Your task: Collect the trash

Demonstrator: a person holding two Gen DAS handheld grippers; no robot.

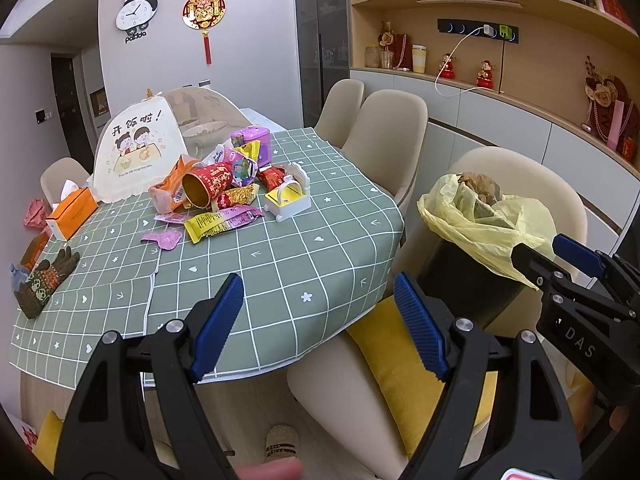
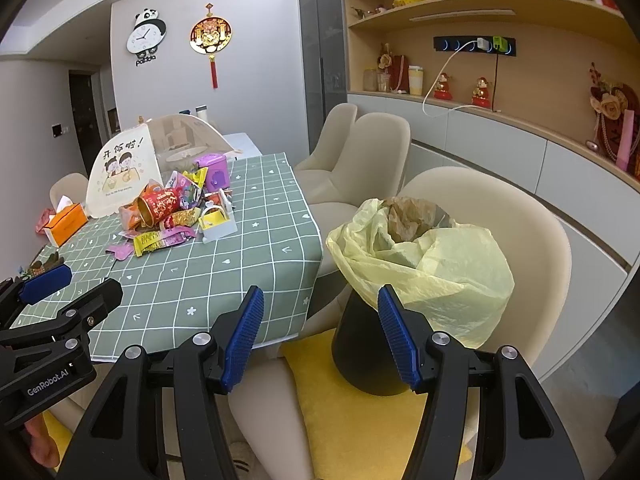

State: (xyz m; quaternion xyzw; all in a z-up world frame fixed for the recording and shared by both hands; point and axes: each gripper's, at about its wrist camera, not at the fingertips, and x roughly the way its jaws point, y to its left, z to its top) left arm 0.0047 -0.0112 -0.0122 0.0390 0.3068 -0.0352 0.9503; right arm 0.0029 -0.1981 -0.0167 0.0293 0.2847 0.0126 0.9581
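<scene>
A pile of trash lies mid-table: a red paper cup (image 1: pixel 208 188) on its side, a yellow and purple wrapper (image 1: pixel 222 222), a pink scrap (image 1: pixel 165 237) and several snack wrappers; the cup also shows in the right wrist view (image 2: pixel 158 206). A black bin with a yellow bag (image 2: pixel 420 268) stands on a chair seat at the right, crumpled brown paper inside; it also shows in the left wrist view (image 1: pixel 488 216). My left gripper (image 1: pixel 320 320) is open and empty over the table's near edge. My right gripper (image 2: pixel 320 336) is open and empty, close to the bin.
The table has a green checked cloth (image 1: pixel 280 264). On it stand a mesh food cover (image 1: pixel 140 152), an orange tissue box (image 1: pixel 72 212), a purple toy bin (image 1: pixel 258 144), a white holder (image 1: pixel 290 198) and a knitted glove (image 1: pixel 44 280). Beige chairs (image 1: pixel 384 140) line the right side.
</scene>
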